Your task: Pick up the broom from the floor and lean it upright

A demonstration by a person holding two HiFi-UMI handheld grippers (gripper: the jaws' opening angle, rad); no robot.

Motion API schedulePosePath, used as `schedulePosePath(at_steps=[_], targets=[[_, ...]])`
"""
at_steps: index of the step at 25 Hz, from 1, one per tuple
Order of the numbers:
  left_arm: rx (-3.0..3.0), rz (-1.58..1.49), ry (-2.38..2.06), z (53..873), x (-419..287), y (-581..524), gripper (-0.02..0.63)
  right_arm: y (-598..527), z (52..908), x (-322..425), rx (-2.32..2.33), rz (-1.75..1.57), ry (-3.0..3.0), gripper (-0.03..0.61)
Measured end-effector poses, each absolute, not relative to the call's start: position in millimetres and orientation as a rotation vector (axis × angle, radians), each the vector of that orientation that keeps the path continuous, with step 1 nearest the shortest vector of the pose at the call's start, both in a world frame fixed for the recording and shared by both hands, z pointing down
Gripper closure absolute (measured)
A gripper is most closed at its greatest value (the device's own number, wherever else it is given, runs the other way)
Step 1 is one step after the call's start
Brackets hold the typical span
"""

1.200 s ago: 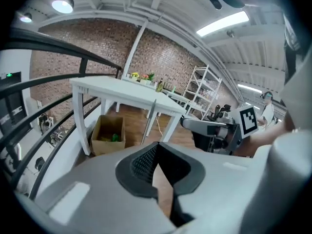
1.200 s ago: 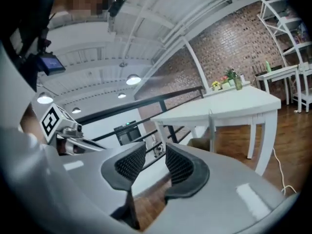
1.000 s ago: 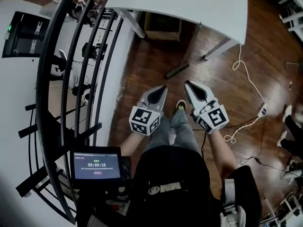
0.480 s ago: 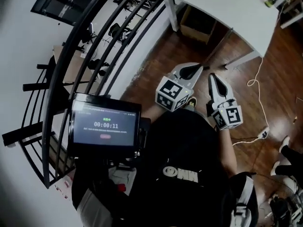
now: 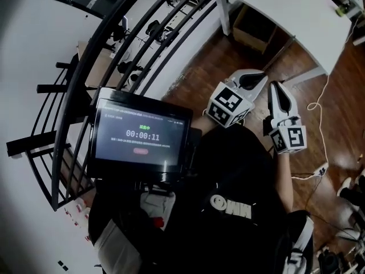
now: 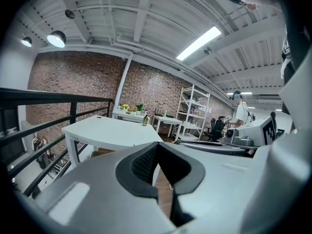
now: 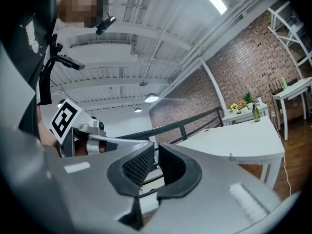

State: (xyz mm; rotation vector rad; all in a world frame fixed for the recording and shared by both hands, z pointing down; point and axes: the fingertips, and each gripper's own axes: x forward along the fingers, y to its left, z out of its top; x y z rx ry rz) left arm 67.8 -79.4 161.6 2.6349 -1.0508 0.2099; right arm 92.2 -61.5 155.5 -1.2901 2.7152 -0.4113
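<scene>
- The left gripper (image 5: pixel 261 76) is clenched on nothing: in its own view the dark pads (image 6: pixel 142 162) stand together with only floor beyond them.
- The right gripper (image 5: pixel 278 88) is just beside it, on its right and apart from it. Its jaws are all but together after just easing open a touch, and nothing is between them.
- Both grippers are held up in front of the person's chest, tips pointing away from the body.
- The broom (image 5: pixel 283 49) shows only as a thin dark shaft, apparently its handle. It lies on the wooden floor (image 5: pixel 199 61) beyond both sets of tips, under the edge of the white table (image 5: pixel 274 4), and neither gripper touches it.
- A black railing (image 5: pixel 114 44) runs well left of the left gripper.
- A screen with a timer (image 5: pixel 140 136) sits left of the left gripper, closer to the body.
- A white cable (image 5: pixel 326 90) trails over the floor right of the right gripper.
</scene>
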Motion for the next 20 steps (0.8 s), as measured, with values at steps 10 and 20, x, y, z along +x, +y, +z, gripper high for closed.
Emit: schedulePosePath(at_steps=[10, 20], targets=[[2.679, 0.223, -0.994, 158, 74, -57, 0.598, -42, 159, 98, -1.382, -0.387, 2.687, 0.558], [2.679, 0.247, -1.016, 153, 127, -117, 0.597, -107, 156, 152, -1.357, -0.365, 2.694, 0.558]])
